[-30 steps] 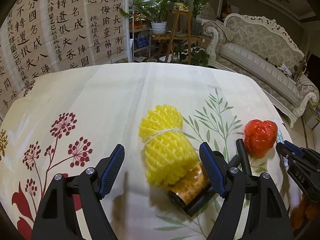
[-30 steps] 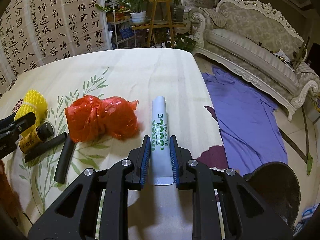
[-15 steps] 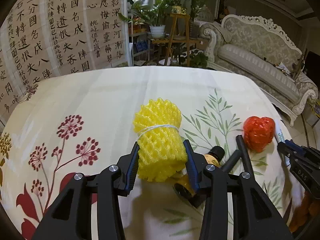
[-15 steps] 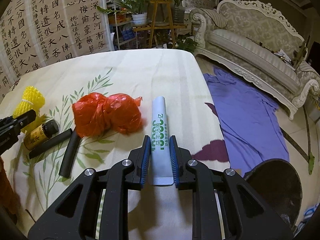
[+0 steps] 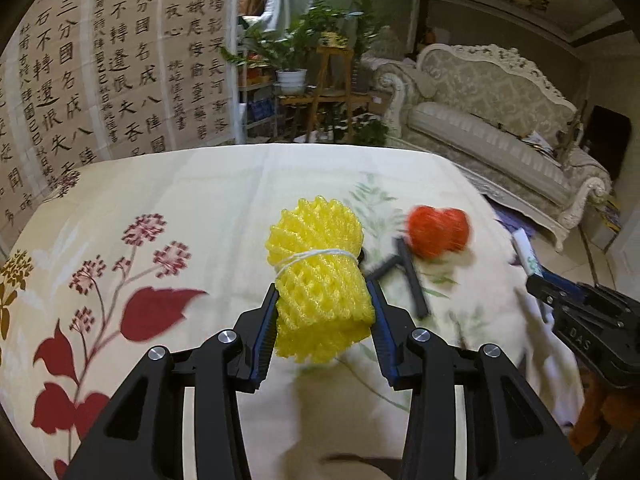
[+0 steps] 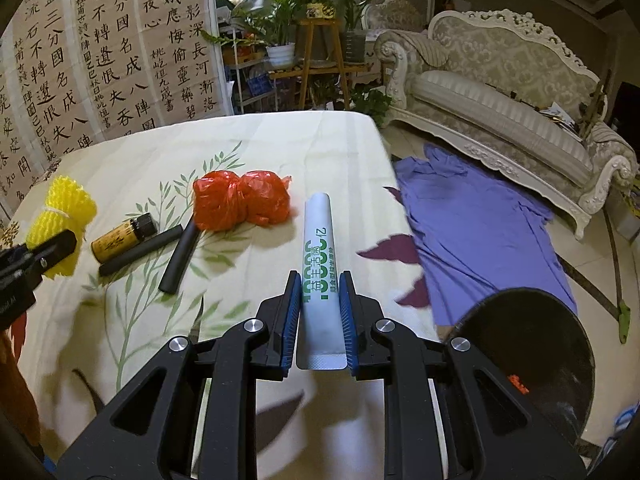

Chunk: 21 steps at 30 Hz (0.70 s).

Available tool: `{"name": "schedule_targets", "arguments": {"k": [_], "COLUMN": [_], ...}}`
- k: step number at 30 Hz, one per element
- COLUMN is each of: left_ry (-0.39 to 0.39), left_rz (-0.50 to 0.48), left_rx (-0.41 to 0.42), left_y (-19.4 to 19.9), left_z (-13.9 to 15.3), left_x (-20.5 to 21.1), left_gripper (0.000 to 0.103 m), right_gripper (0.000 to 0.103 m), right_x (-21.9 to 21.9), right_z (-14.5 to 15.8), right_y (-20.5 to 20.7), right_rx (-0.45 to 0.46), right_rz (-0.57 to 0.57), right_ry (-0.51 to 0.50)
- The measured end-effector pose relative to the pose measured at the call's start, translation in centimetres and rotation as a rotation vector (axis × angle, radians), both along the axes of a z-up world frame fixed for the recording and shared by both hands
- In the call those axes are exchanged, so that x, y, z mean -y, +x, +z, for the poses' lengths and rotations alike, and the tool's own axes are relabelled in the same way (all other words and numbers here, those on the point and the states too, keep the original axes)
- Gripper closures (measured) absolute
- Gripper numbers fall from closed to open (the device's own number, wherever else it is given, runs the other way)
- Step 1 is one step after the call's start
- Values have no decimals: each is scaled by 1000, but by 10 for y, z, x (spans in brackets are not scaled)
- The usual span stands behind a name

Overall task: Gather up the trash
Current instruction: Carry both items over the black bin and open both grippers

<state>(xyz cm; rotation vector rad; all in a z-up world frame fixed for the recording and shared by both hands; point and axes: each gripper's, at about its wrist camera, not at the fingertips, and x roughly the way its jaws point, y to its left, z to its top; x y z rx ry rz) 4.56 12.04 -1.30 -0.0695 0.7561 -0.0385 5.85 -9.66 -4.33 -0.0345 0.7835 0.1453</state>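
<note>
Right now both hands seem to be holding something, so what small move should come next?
Probably swing the right gripper, shut on the white tube, over the black bin beside the table and let go. The left gripper already clamps the yellow foam net.

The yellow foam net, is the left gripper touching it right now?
Touching. The left wrist view shows the left gripper with both blue pads pressed against the yellow foam net's sides.

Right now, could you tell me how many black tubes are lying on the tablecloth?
2. One black tube lies beside the small brown bottle; the other black tube lies angled just right of it, its far end near the red plastic bag. More may be hidden.
</note>
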Motion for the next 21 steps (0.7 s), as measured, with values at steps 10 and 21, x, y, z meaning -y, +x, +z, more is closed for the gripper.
{"name": "schedule_targets", "arguments": {"k": [10,21], "left_ry": [-29,-39], "left_rz": [-165,-342], "left_rx": [34,40], "left_y": [-27,-29], "left_z": [2,-4], "left_x": [72,165], "left_gripper": [60,60], "right_gripper": [84,84], "right_x": [55,138], "right_z": [13,0], "right_y": [-48,-83], "right_rx": [48,40], "right_rz": [-111,-305], "right_ry": [-21,-40]}}
